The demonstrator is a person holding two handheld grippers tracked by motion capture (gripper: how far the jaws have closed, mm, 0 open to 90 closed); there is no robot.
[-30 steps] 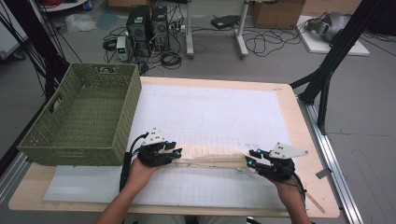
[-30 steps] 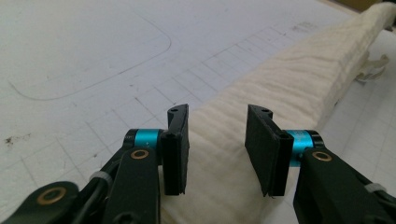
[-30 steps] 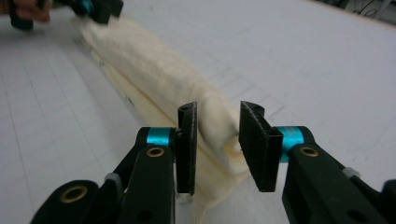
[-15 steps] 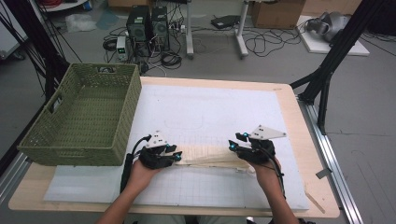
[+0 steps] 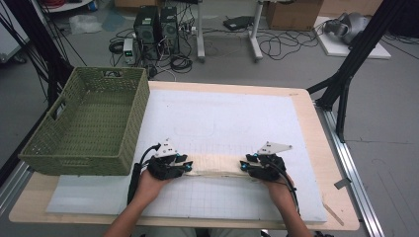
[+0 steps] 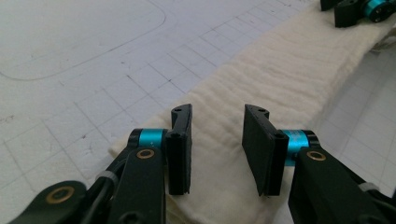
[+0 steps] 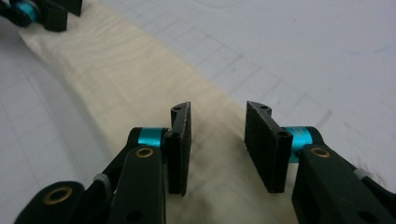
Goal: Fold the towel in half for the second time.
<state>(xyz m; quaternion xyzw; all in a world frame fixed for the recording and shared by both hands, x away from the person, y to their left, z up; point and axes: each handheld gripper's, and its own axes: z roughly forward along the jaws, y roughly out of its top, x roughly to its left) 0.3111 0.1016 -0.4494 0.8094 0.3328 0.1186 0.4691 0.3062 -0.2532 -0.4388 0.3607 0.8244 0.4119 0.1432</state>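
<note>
A long cream cloth [image 5: 215,165], folded into a narrow strip, lies on the white grid mat [image 5: 222,118] near the front. My left gripper [image 5: 187,167] rests over its left end and my right gripper [image 5: 244,168] over its right end. In the left gripper view the left gripper [image 6: 217,112] stands open above the cloth [image 6: 280,70], nothing pinched between its jaws. The right gripper [image 7: 218,108] is also open over the cloth [image 7: 116,70]; its jaws have just been closing a little, with only cloth beneath them.
A green woven basket [image 5: 79,165] stands at the left, partly on the mat. The wooden table edge [image 5: 316,128] runs along the right, with black stand legs [image 5: 346,84] beyond it. Computers and cables lie on the floor behind the table.
My right hand has moved left and slightly down along the cloth, toward the left gripper. The left hand has stayed where it was.
</note>
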